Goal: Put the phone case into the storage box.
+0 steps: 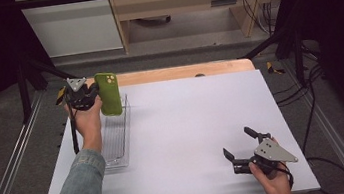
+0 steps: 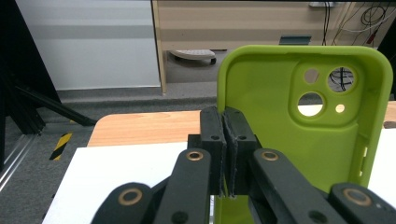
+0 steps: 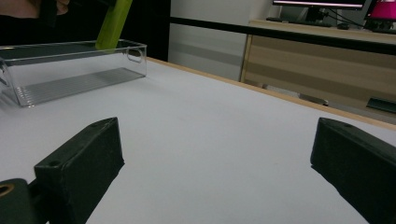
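Note:
A lime-green phone case (image 1: 109,93) hangs upright over the far end of a clear plastic bin (image 1: 119,149) at the table's left. My left gripper (image 1: 90,93) is shut on the case's left edge. In the left gripper view the case (image 2: 303,121) faces me with its inside and camera cut-outs, and the jaws of my left gripper (image 2: 226,149) pinch its wall. My right gripper (image 1: 239,146) rests low near the table's front right, open, nothing between its jaws. In the right gripper view the bin (image 3: 70,70) and the case (image 3: 113,21) stand far left.
The white table top (image 1: 194,124) stretches between the bin and the right gripper. A wooden strip (image 1: 182,72) runs along the far edge. Black frame bars and cables stand beyond the table on both sides.

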Demonstrator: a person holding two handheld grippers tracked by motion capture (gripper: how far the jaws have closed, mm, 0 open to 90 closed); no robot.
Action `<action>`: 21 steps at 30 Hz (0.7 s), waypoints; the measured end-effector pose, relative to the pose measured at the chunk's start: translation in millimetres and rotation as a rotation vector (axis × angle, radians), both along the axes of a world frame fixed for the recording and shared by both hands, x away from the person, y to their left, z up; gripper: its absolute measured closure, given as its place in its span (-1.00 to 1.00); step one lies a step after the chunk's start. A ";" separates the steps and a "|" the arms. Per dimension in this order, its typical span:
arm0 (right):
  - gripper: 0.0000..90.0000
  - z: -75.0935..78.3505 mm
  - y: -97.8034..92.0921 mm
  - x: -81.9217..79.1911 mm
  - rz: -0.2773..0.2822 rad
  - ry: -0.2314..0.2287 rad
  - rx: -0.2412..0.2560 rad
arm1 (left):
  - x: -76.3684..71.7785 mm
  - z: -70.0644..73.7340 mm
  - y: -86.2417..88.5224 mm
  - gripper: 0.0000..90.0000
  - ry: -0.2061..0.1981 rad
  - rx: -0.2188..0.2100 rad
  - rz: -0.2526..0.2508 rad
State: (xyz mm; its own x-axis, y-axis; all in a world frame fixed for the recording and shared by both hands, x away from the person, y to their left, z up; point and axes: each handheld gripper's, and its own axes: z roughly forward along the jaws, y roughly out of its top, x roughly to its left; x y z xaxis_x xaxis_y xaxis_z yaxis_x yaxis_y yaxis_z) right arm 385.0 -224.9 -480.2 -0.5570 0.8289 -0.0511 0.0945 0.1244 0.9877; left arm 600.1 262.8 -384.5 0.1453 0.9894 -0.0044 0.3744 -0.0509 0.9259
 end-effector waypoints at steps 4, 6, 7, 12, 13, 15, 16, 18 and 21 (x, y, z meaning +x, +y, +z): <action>-0.94 0.1 0.4 -0.7 0.003 -0.001 -0.001 | 0.9 -0.4 0.8 0.94 0.002 -0.009 0.002; -0.94 0.2 -0.3 -1.3 0.001 -0.002 0.001 | 1.3 -0.8 0.9 0.94 0.004 -0.006 0.005; -0.94 0.1 -1.2 -1.2 -0.002 -0.001 0.005 | 1.5 -0.8 1.0 0.94 0.005 -0.011 0.007; -0.94 0.2 -1.0 -0.3 0.000 0.000 0.007 | 1.8 -0.4 0.8 0.94 0.009 -0.011 -0.001; -0.94 0.3 0.4 -0.5 0.002 0.001 0.008 | 2.3 -0.9 1.6 0.94 0.018 -0.011 -0.001; -0.94 0.1 1.4 -0.6 0.004 0.002 0.007 | 2.7 -1.6 2.2 0.94 0.025 -0.010 0.001; -0.94 0.0 1.6 -0.5 0.005 0.001 0.007 | 2.7 -1.6 2.2 0.94 0.025 -0.010 0.001; -0.94 -0.1 2.2 -0.5 0.005 0.003 0.008 | 3.0 -1.7 2.1 0.94 0.024 -0.003 0.007; -0.94 -0.3 2.5 -0.6 0.007 0.003 0.004 | 4.2 -2.4 2.7 0.94 0.034 -0.001 0.015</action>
